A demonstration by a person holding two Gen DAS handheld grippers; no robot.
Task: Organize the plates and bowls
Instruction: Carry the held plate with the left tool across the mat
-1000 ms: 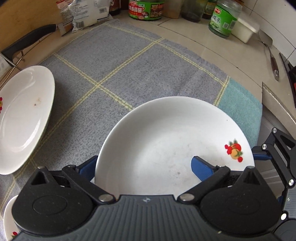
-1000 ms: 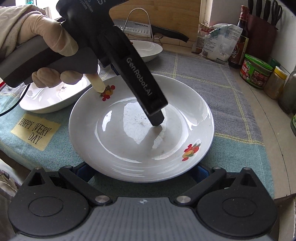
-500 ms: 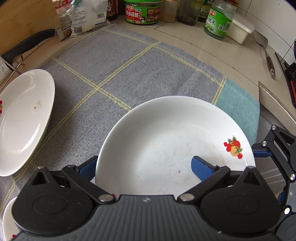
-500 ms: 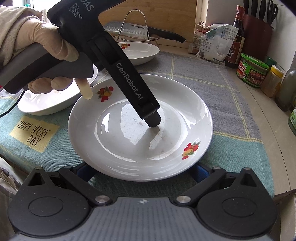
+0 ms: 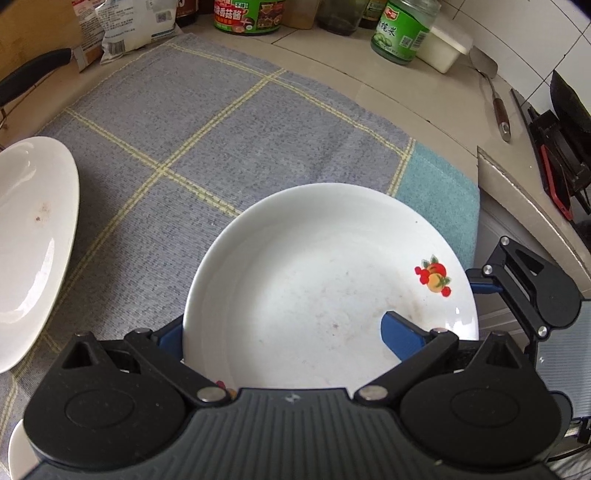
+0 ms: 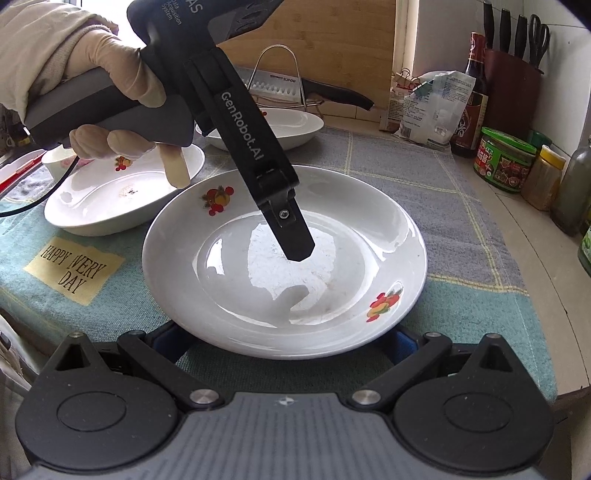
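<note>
A white plate with fruit decals (image 5: 325, 280) (image 6: 284, 258) sits on the grey-and-teal cloth. My left gripper (image 5: 280, 332) is open and reaches over the plate's near rim: one blue finger lies outside the rim at the left, the other (image 5: 400, 332) rests inside the plate. In the right wrist view the left gripper's finger (image 6: 291, 236) hovers just above the plate's centre. My right gripper (image 6: 284, 339) is open at the plate's opposite rim, with its fingers low on either side and mostly hidden under the plate. It also shows in the left wrist view (image 5: 532, 291).
Another white plate (image 5: 33, 236) (image 6: 122, 192) lies left of the held-over plate, and a third (image 6: 273, 129) sits farther back by a wire rack. Jars (image 5: 402, 29) (image 6: 508, 164), bottles, a bag, a knife block and a spatula (image 5: 495, 96) line the counter. The counter edge runs close on the right.
The left gripper has lifted and drawn back a little, so its finger stands just off the plate's centre. The plate has stayed on the cloth. The right gripper has stayed at the rim.
</note>
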